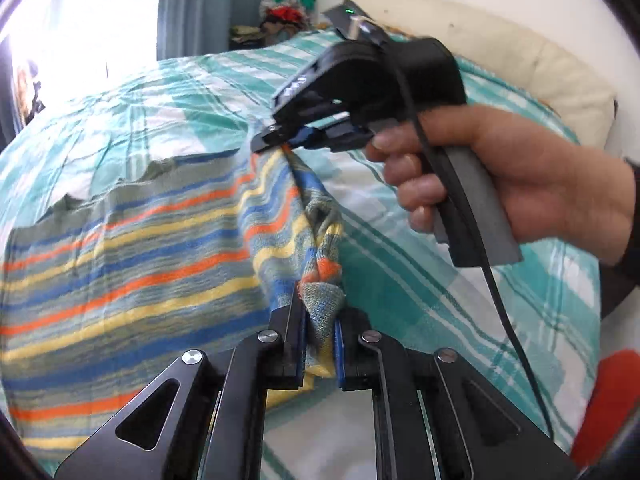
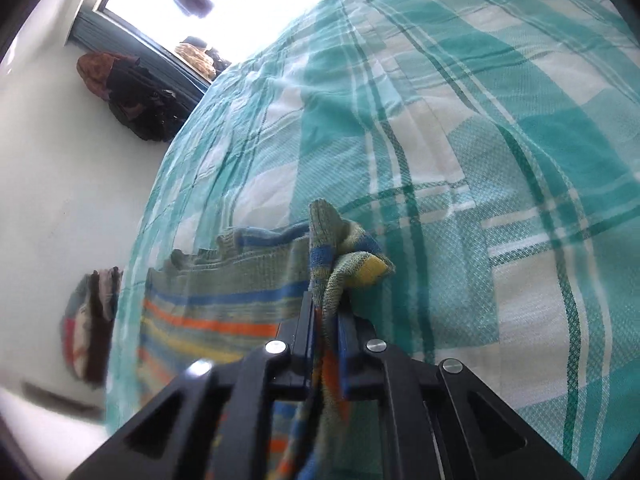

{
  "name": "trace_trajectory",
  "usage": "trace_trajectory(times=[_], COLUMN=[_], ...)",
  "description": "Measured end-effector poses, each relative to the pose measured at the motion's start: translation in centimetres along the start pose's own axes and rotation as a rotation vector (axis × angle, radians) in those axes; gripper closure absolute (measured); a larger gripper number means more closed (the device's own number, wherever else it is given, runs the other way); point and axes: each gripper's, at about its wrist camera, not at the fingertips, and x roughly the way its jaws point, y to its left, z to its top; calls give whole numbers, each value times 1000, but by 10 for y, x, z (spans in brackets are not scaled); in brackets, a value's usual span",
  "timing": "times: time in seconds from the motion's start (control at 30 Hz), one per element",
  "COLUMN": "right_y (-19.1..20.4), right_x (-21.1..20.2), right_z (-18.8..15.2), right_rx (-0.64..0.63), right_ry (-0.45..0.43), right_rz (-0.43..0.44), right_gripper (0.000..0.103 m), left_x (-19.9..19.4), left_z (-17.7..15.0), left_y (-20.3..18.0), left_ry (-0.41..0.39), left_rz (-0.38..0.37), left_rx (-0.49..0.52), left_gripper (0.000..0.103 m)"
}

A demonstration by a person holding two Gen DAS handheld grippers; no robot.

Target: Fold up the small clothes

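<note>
A small knitted garment (image 1: 132,248) with orange, blue, yellow and grey-green stripes lies on a bed. My left gripper (image 1: 320,312) is shut on a bunched edge of it at the bottom of the left wrist view. A hand (image 1: 520,188) holds my right gripper (image 1: 272,142), which pinches the same raised edge farther up the bed. In the right wrist view my right gripper (image 2: 326,316) is shut on a fold of the striped garment (image 2: 224,304), whose cloth sticks up between the fingers. The edge between the two grips is lifted off the bed.
A teal and white checked bedspread (image 1: 440,280) covers the bed (image 2: 460,160). A cream headboard (image 1: 520,64) stands behind it, with a pile of clothes (image 1: 284,12) beside a bright window. Dark clothes (image 2: 132,104) lie on the floor. Something red (image 1: 608,400) shows at the right.
</note>
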Motion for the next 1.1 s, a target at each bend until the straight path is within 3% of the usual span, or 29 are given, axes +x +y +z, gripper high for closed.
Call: trace_trajectory(times=[0.13, 0.23, 0.37, 0.5, 0.57, 0.6, 0.63, 0.67, 0.7, 0.73, 0.8, 0.9, 0.93, 0.97, 1.03, 1.1], right_y=[76, 147, 227, 269, 275, 273, 271, 268, 263, 259, 249, 239, 234, 227, 210, 191], right_x=[-11, 12, 71, 134, 162, 171, 172, 166, 155, 140, 104, 56, 44, 39, 49, 67], right_z=[3, 0, -17, -41, -54, -59, -63, -66, -67, -67, -71, -92, -105, -121, -157, -193], right_rx=[-105, -199, -310, -356, -343, -324, -307, -300, -301, -309, -357, -489, -522, -543, -571, -632], right_ry=[-29, -6, 56, 96, 151, 182, 189, 171, 142, 110, 53, 28, 47, 76, 184, 270], right_rz=[85, 142, 146, 128, 154, 163, 169, 178, 196, 203, 179, 117, 117, 130, 112, -5], right_gripper=[93, 93, 93, 92, 84, 74, 69, 69, 69, 69, 69, 70, 70, 70, 70, 70], left_x=[-67, -98, -114, -105, -95, -98, -103, -108, -115, -122, -132, -120, -112, -105, -106, -115], left_z=[-12, -36, -68, -92, -107, -113, -115, -115, -115, -115, -114, -114, -115, -118, -119, -114], left_y=[80, 141, 194, 221, 233, 235, 235, 233, 230, 227, 223, 221, 224, 226, 230, 231], left_ry=[-85, -102, -89, -23, 31, 23, 10, 4, -7, -32, -64, 0, 37, 74, 77, 99], left_rz=[-2, 40, 124, 168, 180, 162, 143, 153, 176, 187, 175, 221, 248, 265, 257, 268], left_rx=[-275, -450, -580, -646, -680, -693, -701, -702, -698, -689, -668, -635, -623, -624, -631, -622], left_gripper=[94, 94, 94, 93, 79, 78, 74, 65, 45, 36, 35, 40, 53, 57, 57, 55])
